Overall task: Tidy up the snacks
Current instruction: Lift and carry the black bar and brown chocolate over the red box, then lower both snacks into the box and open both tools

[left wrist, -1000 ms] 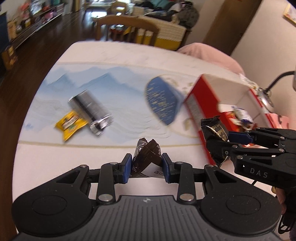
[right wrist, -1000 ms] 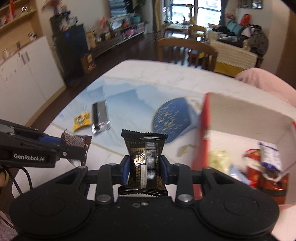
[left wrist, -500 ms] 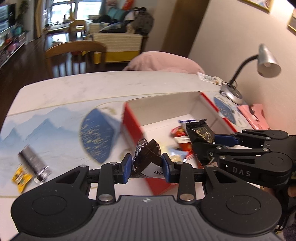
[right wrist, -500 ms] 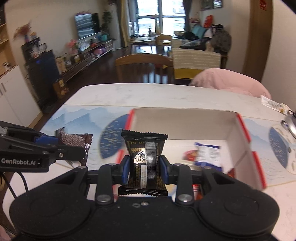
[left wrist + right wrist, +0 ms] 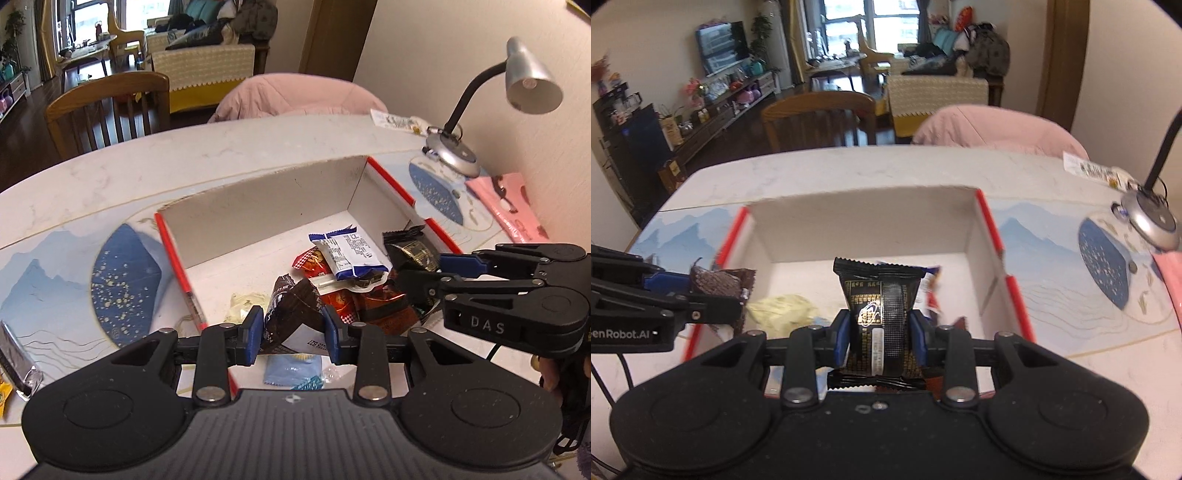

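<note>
1. The left hand-held gripper (image 5: 293, 334), at lower centre of the left wrist view, was closed on a brown snack packet (image 5: 291, 317), its blue pads pressing the packet's two sides.
2. That brown snack packet stood roughly upright, its long axis running up the frame with a slight lean to the left, the crimped top end pointing toward the far wall of the box (image 5: 258, 206).
3. The right hand-held gripper (image 5: 881, 338), at lower centre of the right wrist view, was clamped on a black snack packet (image 5: 881, 306) printed in gold.
4. The black snack packet stood upright between the pads, long axis vertical in the frame, one crimped end up and the other down against the gripper body.
5. Both packets were held above the open red-edged box, which sat on the surface (image 5: 122, 170) at mid-frame.
6. Inside the box lay a blue-and-white packet (image 5: 349, 254), red wrappers (image 5: 336, 295) and a pale yellow packet (image 5: 783, 312).
7. At the far left edge of the left wrist view, a silver packet (image 5: 14, 358) lay on the surface outside the box.
8. A desk lamp (image 5: 524, 77) stood at the upper right.
</note>
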The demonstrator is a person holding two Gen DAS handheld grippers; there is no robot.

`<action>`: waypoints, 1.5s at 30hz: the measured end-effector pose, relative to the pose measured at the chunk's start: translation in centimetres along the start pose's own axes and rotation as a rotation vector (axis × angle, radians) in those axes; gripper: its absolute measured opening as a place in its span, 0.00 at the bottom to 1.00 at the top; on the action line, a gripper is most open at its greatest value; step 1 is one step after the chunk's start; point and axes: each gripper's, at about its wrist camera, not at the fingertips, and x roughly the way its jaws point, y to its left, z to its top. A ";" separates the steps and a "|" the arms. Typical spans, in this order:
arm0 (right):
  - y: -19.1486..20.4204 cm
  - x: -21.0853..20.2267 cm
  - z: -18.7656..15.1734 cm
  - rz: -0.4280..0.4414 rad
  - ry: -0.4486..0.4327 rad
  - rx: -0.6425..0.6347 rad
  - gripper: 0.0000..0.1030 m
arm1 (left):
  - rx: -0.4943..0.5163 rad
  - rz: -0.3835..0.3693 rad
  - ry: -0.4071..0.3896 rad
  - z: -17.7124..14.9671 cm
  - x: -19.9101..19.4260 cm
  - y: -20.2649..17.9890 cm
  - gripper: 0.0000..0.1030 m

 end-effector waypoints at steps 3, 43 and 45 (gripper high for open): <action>-1.6 1.3 0.1 -0.004 0.033 0.027 0.32 | -0.001 0.014 0.033 0.5 1.6 -0.4 0.32; -0.8 0.0 -1.2 0.003 -0.011 -0.034 0.35 | -0.045 0.046 0.044 -0.4 1.9 0.6 0.49; -0.1 -0.9 -1.1 0.011 -0.034 -0.033 0.36 | -0.047 0.039 0.019 -0.5 0.8 1.0 0.49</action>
